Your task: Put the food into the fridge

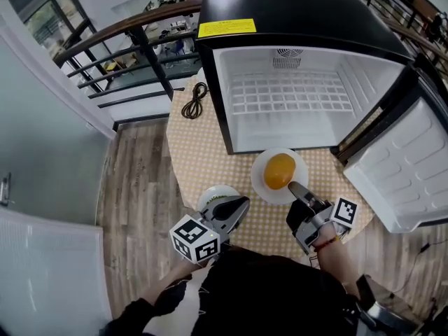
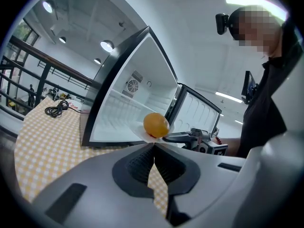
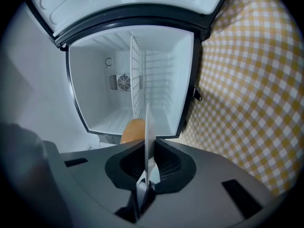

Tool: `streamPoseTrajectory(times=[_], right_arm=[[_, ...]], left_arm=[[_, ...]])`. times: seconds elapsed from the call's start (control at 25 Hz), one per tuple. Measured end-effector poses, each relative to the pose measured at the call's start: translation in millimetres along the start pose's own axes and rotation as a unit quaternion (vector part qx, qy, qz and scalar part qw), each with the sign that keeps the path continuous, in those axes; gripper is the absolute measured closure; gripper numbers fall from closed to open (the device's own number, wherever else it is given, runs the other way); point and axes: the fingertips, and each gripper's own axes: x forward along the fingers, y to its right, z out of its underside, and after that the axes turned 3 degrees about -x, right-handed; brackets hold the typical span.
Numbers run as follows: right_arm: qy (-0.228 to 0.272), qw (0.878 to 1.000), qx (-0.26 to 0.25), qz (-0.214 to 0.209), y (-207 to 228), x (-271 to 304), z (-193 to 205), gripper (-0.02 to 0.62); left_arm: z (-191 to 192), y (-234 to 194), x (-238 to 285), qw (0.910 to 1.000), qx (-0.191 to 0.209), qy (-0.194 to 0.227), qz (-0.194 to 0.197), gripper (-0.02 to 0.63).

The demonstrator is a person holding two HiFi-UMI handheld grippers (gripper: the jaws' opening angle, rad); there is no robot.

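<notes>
Fridge (image 1: 280, 128) stands open, compartment bare; nothing stored yet. Right gripper (image 1: 294, 187) clamped on rim of plate (image 1: 260, 180) bearing round orange food (image 1: 279, 171), just before the opening; left gripper (image 1: 240, 204) jaws together, empty. Remaining, by my judgement: plate goes inside.

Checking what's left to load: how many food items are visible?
1: a fruit on the plate in the right gripper, before the open fridge. The dish by the left gripper may hide more.
</notes>
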Motion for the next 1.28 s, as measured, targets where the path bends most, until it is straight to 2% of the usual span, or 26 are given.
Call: streamPoseTrajectory(times=[0.2,0.6,0.8,0.96,1.12,1.28], right_arm=[[-0.002,1.0,0.009,0.001,7.9,10.3,-6.1,0.566],[0.035,0.999,0.0,0.017,29.4,24.1,-45.9,0.566],[0.051,0.998,0.005,0.026,36.5,27.5,-59.4,0.566],[0.064,0.997,-0.011,0.045,44.5,30.1,-75.2,0.566],[0.082,0.994,-0.036,0.055,47.3,40.3,-93.7,0.566],[0.079,0.992,-0.077,0.069,44.7,50.7,-104.4,0.566]], left_arm=[[2.6,-5.5,7.1,0.9999,-0.01,-0.007,-0.007,0.594],[-6.2,-25.2,16.9,0.9995,0.01,0.009,-0.028,0.595],[6.2,-32.4,19.8,0.9991,0.018,-0.014,-0.034,0.595],[10.0,-33.7,20.0,0.9991,0.024,-0.022,-0.028,0.595],[1.6,-43.0,17.0,0.9991,0.022,-0.008,-0.036,0.595],[-6.1,-48.3,18.6,0.9989,0.018,0.002,-0.042,0.594]])
